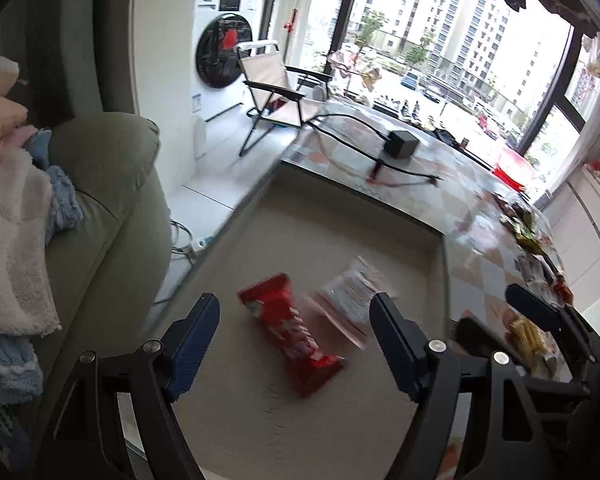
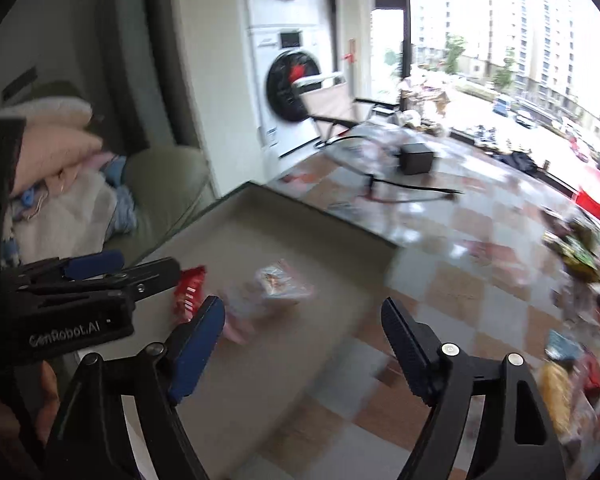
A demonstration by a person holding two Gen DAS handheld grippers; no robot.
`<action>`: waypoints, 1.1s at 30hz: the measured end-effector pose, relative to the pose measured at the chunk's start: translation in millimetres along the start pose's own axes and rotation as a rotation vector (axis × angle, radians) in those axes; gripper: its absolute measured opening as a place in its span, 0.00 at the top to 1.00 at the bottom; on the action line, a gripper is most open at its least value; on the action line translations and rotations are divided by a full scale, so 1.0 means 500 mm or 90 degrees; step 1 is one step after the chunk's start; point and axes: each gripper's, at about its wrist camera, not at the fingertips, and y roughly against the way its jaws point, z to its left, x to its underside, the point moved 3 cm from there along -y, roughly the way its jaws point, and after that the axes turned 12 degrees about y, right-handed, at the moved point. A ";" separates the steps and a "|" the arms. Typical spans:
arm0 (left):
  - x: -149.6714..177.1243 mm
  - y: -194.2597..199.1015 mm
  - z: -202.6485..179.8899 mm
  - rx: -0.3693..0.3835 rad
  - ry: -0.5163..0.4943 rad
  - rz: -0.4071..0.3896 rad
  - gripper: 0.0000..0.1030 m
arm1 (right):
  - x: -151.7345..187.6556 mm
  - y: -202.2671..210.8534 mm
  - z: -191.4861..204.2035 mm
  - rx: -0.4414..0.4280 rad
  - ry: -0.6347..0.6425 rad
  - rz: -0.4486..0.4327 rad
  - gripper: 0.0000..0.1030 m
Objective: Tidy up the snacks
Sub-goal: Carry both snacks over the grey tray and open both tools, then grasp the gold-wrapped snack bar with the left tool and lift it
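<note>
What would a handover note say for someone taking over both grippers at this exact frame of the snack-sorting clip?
Left gripper: open, empty, above the grey tray.
Right gripper: open, empty, over the tray's edge where it meets the checkered table.
In the tray: a red snack pack and a clear-wrapped pack, lying side by side.
Still out: a loose pile of snacks on the table's right side, including a yellow pack nearest the right gripper; the blur hides details.
Done: two packs in the tray. Left: probably move the rest of the pile into the tray.
</note>
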 end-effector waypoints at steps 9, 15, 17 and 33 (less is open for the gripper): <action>0.177 0.017 -0.291 0.145 -0.181 0.069 0.22 | 0.269 0.177 -0.225 0.171 -0.128 0.049 0.21; 0.281 -0.072 -0.446 0.154 -0.280 0.151 0.21 | 0.431 0.207 -0.367 0.245 -0.215 0.175 0.21; 0.289 -0.114 -0.471 0.137 -0.255 0.187 0.21 | 0.453 0.198 -0.379 0.247 -0.214 0.186 0.14; 0.266 -0.191 -0.531 0.078 -0.257 0.122 0.84 | 0.458 0.190 -0.379 0.187 -0.246 0.140 0.01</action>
